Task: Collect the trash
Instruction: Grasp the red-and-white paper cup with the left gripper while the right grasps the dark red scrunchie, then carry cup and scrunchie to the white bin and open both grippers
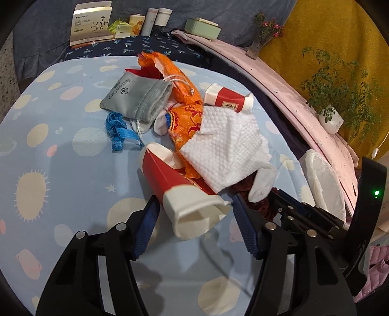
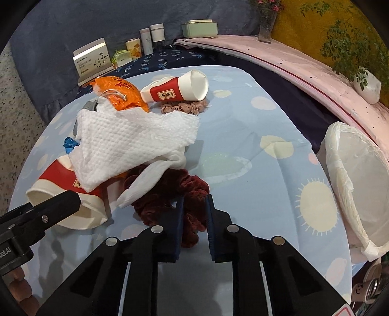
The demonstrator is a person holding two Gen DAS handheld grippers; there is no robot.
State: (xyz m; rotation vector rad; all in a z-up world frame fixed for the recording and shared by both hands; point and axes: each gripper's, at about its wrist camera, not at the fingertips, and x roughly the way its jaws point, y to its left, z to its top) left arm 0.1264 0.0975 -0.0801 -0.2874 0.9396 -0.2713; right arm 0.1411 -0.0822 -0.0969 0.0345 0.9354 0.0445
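A crushed red-and-white paper cup (image 1: 184, 194) lies on the blue patterned cloth; it also shows in the right wrist view (image 2: 63, 192). My left gripper (image 1: 193, 214) is open, one finger on each side of the cup's mouth. A white paper towel (image 1: 228, 148) drapes over the cup and an orange wrapper (image 1: 184, 102). A second paper cup (image 2: 177, 87) lies farther back. My right gripper (image 2: 194, 214) is shut on a dark red scrunchie (image 2: 170, 192).
A bin lined with a white bag (image 2: 352, 179) stands at the right edge. A grey pouch (image 1: 136, 94), blue tape measure (image 1: 116, 131), white sock (image 2: 143, 182) and pink scrunchie (image 2: 184, 107) lie in the pile. Boxes and jars (image 1: 145, 21) stand at the back.
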